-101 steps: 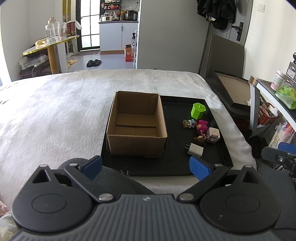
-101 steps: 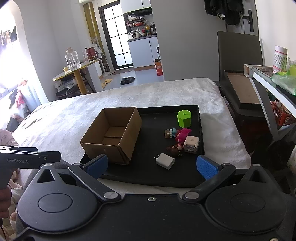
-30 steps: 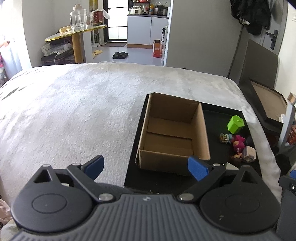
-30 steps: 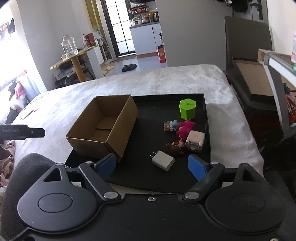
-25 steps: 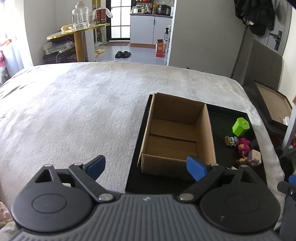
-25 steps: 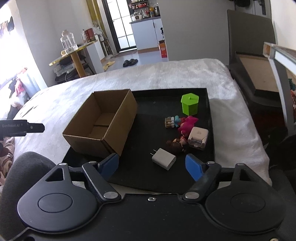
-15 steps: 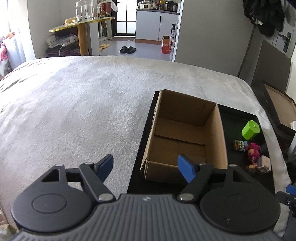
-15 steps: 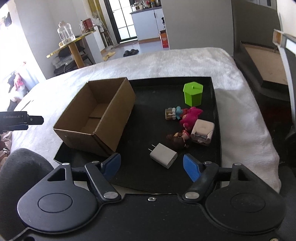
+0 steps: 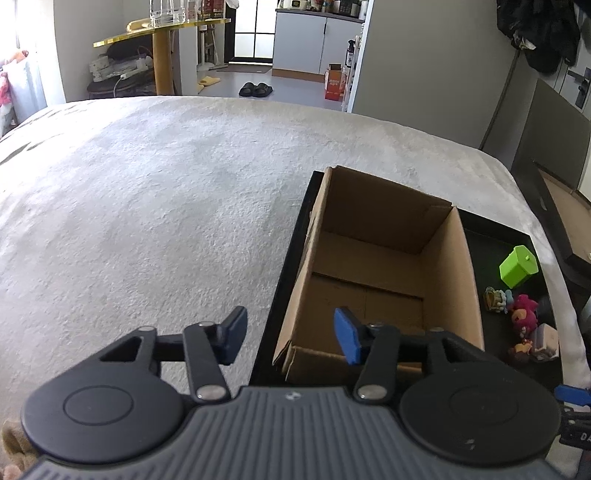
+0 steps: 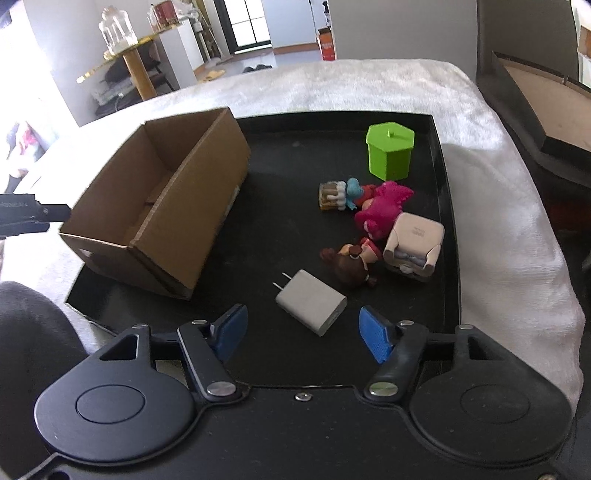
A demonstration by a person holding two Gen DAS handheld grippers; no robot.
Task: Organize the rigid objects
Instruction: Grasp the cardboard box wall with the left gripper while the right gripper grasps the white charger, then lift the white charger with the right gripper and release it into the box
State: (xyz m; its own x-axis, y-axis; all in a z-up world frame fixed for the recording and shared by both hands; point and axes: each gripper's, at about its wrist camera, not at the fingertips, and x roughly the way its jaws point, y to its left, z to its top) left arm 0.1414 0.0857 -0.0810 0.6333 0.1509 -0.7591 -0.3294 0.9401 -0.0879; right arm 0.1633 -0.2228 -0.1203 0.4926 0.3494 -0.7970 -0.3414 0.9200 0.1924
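Observation:
An open, empty cardboard box [image 9: 369, 266] stands on the left part of a black tray [image 10: 295, 147]. To its right lie a white charger [image 10: 310, 301], a brown-haired doll [image 10: 354, 264], a beige cube toy [image 10: 413, 240], a pink figure [image 10: 384, 208], a small blue-and-yellow figure [image 10: 338, 194] and a green hexagonal box [image 10: 389, 155]. My left gripper [image 9: 291, 338] hangs over the box's near left corner with its jaws closing, pads clear of the cardboard. My right gripper [image 10: 302, 332] hovers just behind the charger, jaws also closing, and touches nothing.
The tray rests on a white blanket [image 9: 147, 203] that covers a wide bed. A dark framed board [image 10: 535, 96] leans off the bed's right side. A yellow-topped table [image 9: 162, 33] stands far back on the left. Something dark and rounded [image 10: 29, 325] fills the near left corner.
Both grippers have sunk and come forward toward the tray, so the box and the toys look larger. Both pairs of jaws have narrowed, the left one more.

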